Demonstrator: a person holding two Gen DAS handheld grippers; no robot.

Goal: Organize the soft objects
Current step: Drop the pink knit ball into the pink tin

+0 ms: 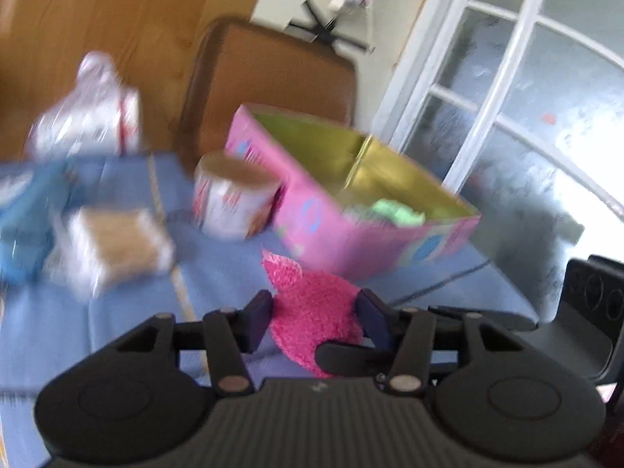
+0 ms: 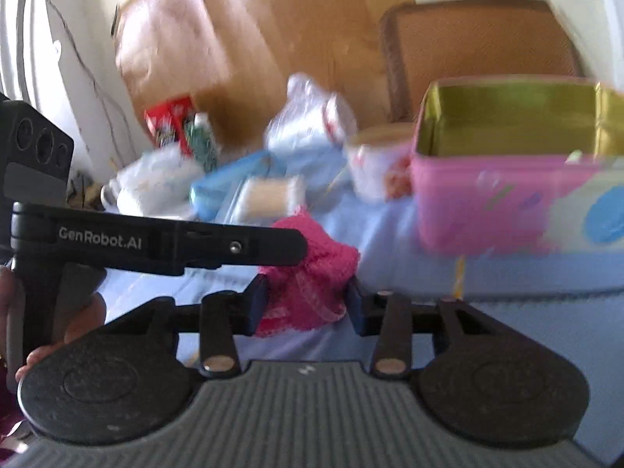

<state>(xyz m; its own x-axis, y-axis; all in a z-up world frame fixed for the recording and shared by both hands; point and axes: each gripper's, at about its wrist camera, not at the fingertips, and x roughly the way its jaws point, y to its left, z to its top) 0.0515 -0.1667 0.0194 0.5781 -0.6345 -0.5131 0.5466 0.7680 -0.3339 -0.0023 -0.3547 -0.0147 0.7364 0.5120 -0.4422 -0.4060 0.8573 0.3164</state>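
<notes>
Cloth, pink & fuzzy [image 1: 312,323], sits bunched on blue tablecloth [image 1: 117,331] just in front of pink box [image 1: 351,241], near but not touching it.

Left gripper [image 1: 315,304]: jaws narrowed around the cloth, pads against both its sides, so it's pinching the cloth. A dark finger [image 1: 343,353] comes in from the right across the cloth's lower edge in the left wrist view. This looks like part of the right gripper, but it's too blurry to be sure.

Right gripper [image 2: 306,292]: cloth fills the gap btwn its jaws. The pad on the pic's left looks to be touching it, but the other side is smeared, so can't tell if it's actually gripping. In the right wrist view the left gripper's finger [image 2: 234,247] reaches across from the pic's left, w/ its tip over the cloth's upper part. A hand [image 2: 74,327] is wrapped on that gripper's handle at the pic's left edge.

Box is open on top w/ gold lining and something pale green [image 1: 394,212] inside. White tub w/ red print [image 1: 234,202] stands right beside the box. Clear-wrapped pack w/ tan contents [image 1: 117,245] lies further left. Blue packet [image 1: 23,214] & crinkly plastic bag [image 1: 89,109] are behind it. Brown chair back [image 1: 273,74] stands beyond the table.

Both views have heavy motion blur.
</notes>
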